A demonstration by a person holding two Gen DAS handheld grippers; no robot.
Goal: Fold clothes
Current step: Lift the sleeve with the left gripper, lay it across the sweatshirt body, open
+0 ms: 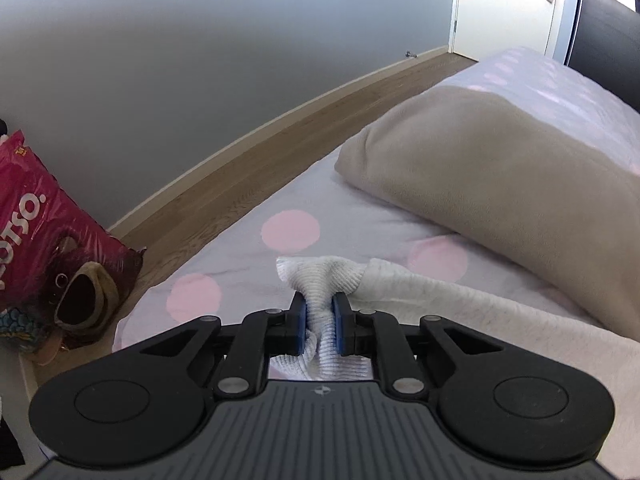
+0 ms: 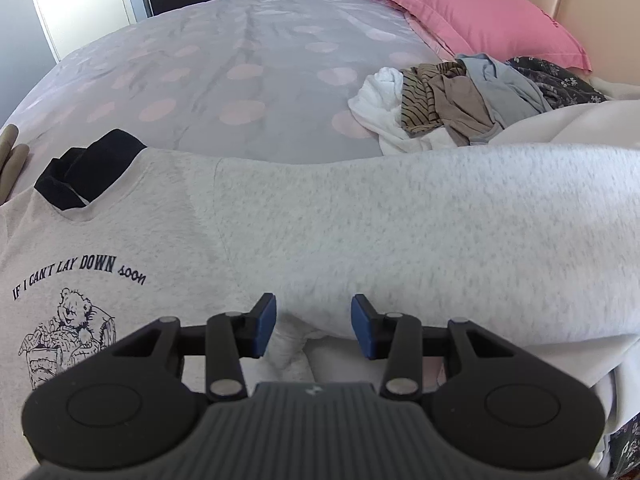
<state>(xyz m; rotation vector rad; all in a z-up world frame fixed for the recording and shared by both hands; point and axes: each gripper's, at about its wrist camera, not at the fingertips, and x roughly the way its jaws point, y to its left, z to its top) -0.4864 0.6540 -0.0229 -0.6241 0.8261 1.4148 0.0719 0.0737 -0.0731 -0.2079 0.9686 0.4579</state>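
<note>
A light grey sweatshirt [image 2: 320, 220] with a bear print and dark lettering lies spread on the bed, its sleeve stretched out to the right. My left gripper [image 1: 320, 322] is shut on the ribbed cuff [image 1: 320, 276] of the other sleeve [image 1: 460, 300], low over the sheet. My right gripper [image 2: 313, 326] is open and empty, its blue pads [image 2: 266, 324] hovering just above the sweatshirt near the underarm.
A beige pillow [image 1: 500, 168] lies right of the left gripper. A pink toy bag [image 1: 44, 248] stands at the bed's left edge. A pile of loose clothes [image 2: 452, 100] and a pink pillow [image 2: 472, 12] sit far right. A black item [image 2: 88, 172] lies by the collar.
</note>
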